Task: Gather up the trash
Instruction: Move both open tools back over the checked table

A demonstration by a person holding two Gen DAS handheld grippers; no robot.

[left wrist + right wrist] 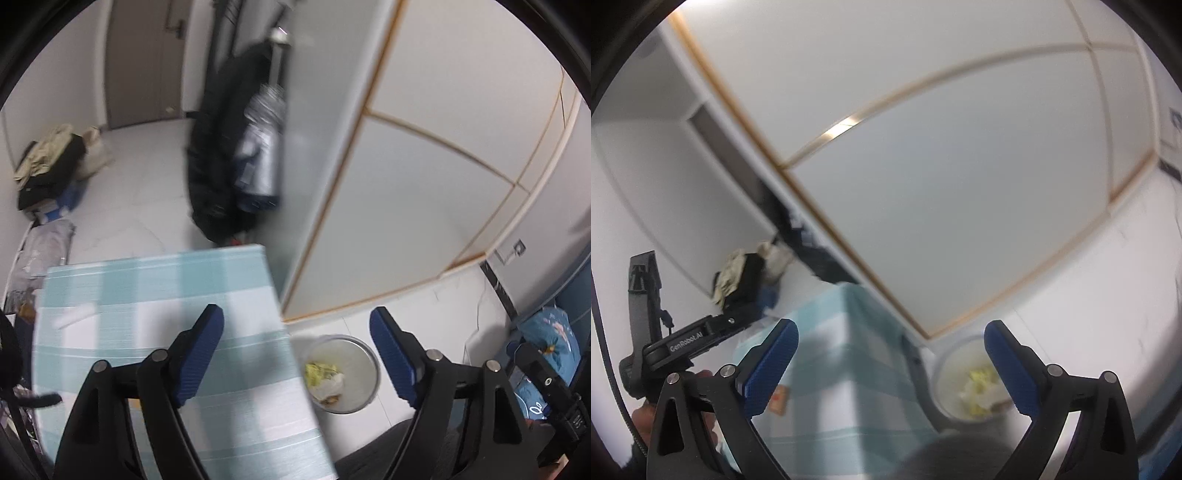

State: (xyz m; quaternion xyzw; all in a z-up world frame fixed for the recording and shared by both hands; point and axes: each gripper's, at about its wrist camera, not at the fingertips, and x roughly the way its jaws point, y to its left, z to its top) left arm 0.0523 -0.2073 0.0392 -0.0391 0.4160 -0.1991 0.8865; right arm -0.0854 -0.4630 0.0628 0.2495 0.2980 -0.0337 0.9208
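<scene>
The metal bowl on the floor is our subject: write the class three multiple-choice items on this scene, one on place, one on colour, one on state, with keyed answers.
1. Where is the metal bowl?
A. On the floor beside the table
B. On the tablecloth
C. On the clothes pile

2. What colour are the left gripper pads?
A. Red
B. Blue
C. Yellow

3. What state is the right gripper in?
A. Shut on a wrapper
B. Shut on the bowl
C. Open, holding nothing

Answers:
1 A: the bowl sits on white floor just past the edge of the table.
2 B: both pads show ribbed blue faces.
3 C: its jaws stand wide apart with nothing between them.
</scene>
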